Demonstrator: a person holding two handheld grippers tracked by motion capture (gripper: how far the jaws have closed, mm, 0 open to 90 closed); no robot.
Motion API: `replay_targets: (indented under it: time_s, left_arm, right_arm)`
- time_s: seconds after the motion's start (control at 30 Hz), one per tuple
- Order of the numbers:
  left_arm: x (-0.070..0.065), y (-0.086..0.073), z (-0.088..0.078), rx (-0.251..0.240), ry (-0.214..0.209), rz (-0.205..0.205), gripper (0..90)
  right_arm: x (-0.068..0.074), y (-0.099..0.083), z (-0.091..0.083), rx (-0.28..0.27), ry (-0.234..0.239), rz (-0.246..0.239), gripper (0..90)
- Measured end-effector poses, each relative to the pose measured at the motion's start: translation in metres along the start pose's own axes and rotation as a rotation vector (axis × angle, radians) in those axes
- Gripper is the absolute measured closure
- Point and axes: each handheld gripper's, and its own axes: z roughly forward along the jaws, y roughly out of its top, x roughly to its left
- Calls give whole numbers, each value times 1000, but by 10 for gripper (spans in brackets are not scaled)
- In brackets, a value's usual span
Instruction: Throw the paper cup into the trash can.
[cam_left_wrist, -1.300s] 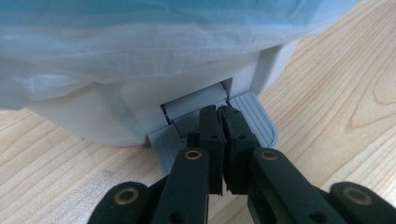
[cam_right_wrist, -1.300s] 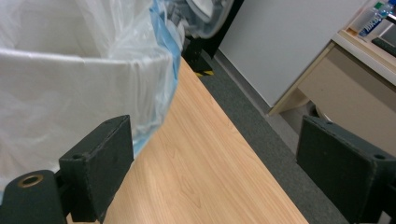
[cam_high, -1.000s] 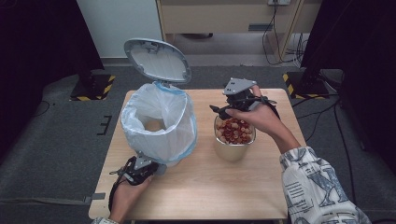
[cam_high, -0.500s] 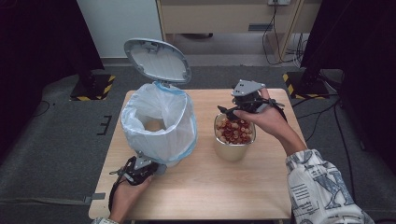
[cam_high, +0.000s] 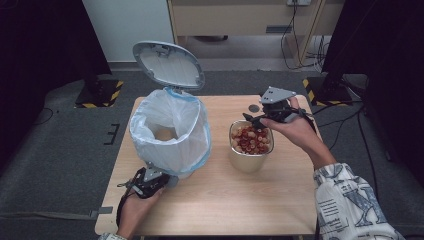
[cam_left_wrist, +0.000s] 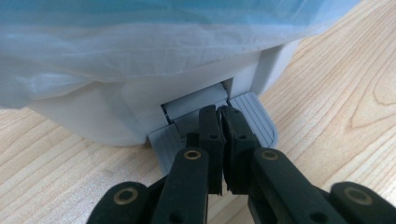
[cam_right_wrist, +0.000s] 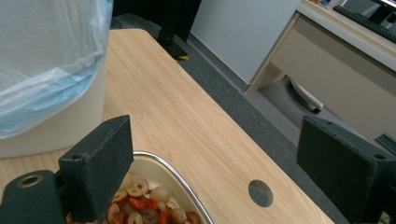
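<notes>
A white pedal bin (cam_high: 170, 132) lined with a pale blue bag stands on the table's left half, its grey lid (cam_high: 167, 65) tipped up. My left gripper (cam_high: 167, 181) is at the bin's near foot. In the left gripper view it (cam_left_wrist: 219, 119) is shut with nothing between the jaws, and its tips rest on the grey ribbed pedal (cam_left_wrist: 254, 119). A steel bowl (cam_high: 251, 150) of red and tan dried fruit sits to the right. My right gripper (cam_high: 256, 120) hovers over the bowl's far rim (cam_right_wrist: 173, 175). It (cam_right_wrist: 224, 158) is open and holds nothing.
The wooden table (cam_high: 220, 200) has a round grey cable hole (cam_high: 254, 108) behind the bowl, seen also as the hole (cam_right_wrist: 260, 192) in the right gripper view. Grey floor, a pale cabinet and dark stands with striped bases lie beyond the far edge.
My right gripper has shifted a little to the right and slightly lower over the bowl's far side. The left gripper, bin and lid are as before.
</notes>
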Motion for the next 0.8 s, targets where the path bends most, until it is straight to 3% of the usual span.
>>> replay_targets:
  time_s: [0.8]
  left_arm:
    - [0,0,0,0,0,-1,864]
  right_arm:
    - [-20,-42,-18,27,-65,83,110]
